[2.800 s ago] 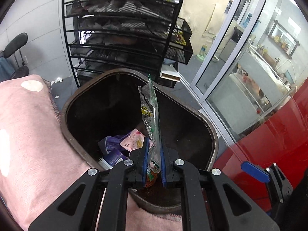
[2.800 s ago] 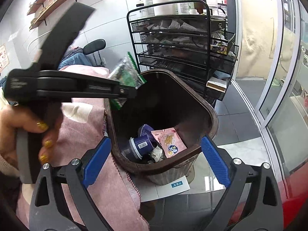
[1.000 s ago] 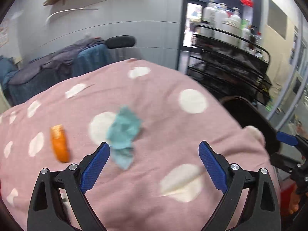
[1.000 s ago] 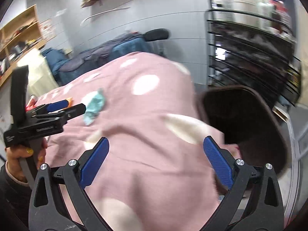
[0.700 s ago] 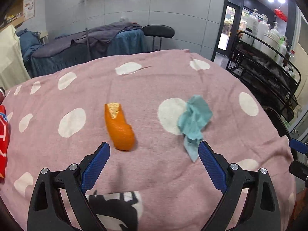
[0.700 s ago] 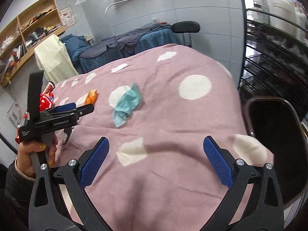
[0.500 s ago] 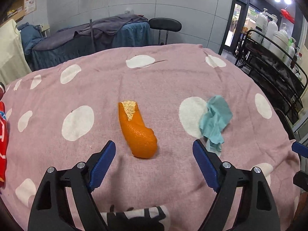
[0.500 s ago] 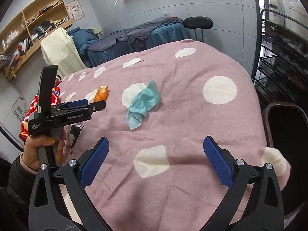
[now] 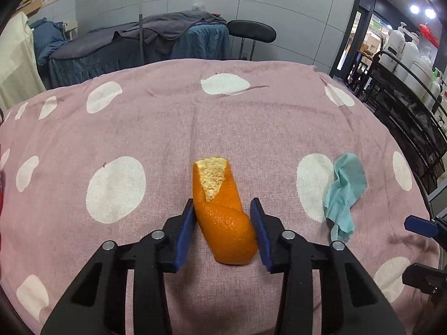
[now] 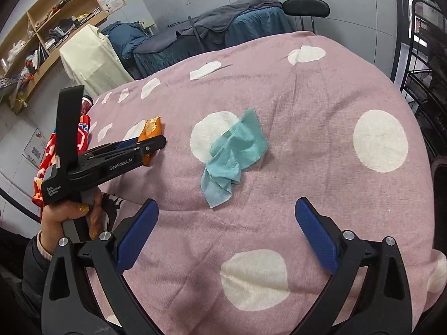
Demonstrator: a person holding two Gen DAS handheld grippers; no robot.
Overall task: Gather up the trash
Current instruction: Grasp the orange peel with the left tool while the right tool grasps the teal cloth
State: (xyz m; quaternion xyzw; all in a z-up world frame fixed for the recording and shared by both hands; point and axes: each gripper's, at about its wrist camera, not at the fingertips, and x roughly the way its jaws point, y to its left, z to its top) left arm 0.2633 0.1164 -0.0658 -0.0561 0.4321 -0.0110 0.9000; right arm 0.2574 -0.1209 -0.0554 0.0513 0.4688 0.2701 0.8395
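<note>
We note the orange peel (image 9: 223, 223), curled, pith showing at its 12 o'clock end, lying on the pink dotted blanket (image 9: 139, 128) between the closing left gripper (image 9: 222, 230) jaws. Crumpled teal tissue (image 10: 234, 157) sits at 12 o'clock from the right gripper (image 10: 226, 234), whose jaws stand wide apart, empty.

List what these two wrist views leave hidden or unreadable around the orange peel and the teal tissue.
- Orange peel: in the left wrist view, whether the closing left gripper pads touch it yet is unclear.
- Same peel, right wrist view: mostly hidden behind the left gripper.
- Teal tissue: folds hide its underside.
- Right gripper: open, its tips reach short of the tissue.
</note>
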